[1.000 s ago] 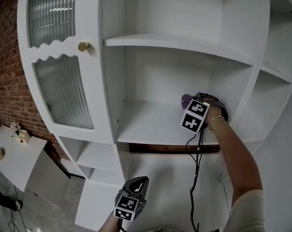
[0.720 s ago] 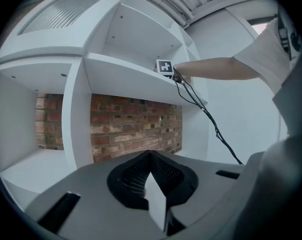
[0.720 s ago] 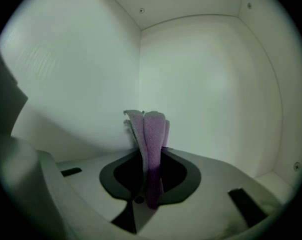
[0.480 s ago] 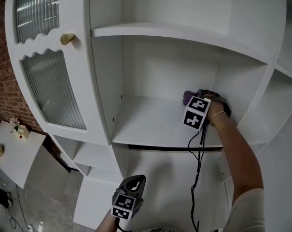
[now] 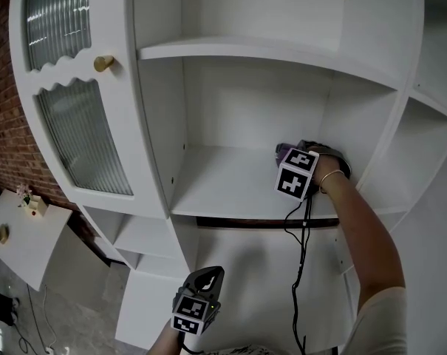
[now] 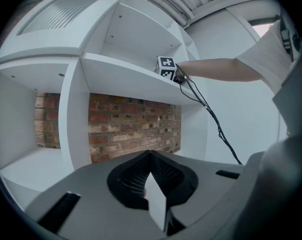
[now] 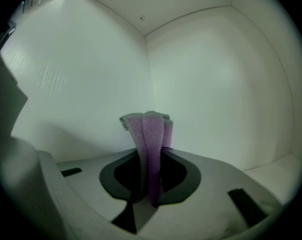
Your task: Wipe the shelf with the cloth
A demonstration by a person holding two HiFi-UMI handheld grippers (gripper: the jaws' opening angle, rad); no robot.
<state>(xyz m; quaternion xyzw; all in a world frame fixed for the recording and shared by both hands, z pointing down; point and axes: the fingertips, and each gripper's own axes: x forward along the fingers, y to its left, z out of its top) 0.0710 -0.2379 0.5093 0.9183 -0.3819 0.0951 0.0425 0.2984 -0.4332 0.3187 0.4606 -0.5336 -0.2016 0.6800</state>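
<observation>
A purple cloth [image 7: 148, 149] is pinched in my right gripper [image 7: 150, 181], its folds sticking out towards the back corner of the compartment. In the head view the cloth [image 5: 286, 154] shows at the right rear of the middle shelf [image 5: 230, 187] of the white cabinet, just ahead of my right gripper [image 5: 303, 154] and its marker cube. My left gripper [image 5: 208, 278] hangs low in front of the cabinet's lower section, jaws shut with nothing between them. In the left gripper view [image 6: 150, 184] it points up at the shelf's underside.
A ribbed-glass door [image 5: 79, 102] with a brass knob [image 5: 103, 63] closes the cabinet's left side. Another shelf [image 5: 267, 50] lies above the middle one, and side cubbies [image 5: 422, 139] sit to the right. A cable [image 5: 301, 257] hangs from the right gripper. Brick wall [image 6: 136, 129] shows behind the lower opening.
My right gripper with the cloth has slid slightly left along the back of the shelf. The left gripper has stayed low, nearly still.
</observation>
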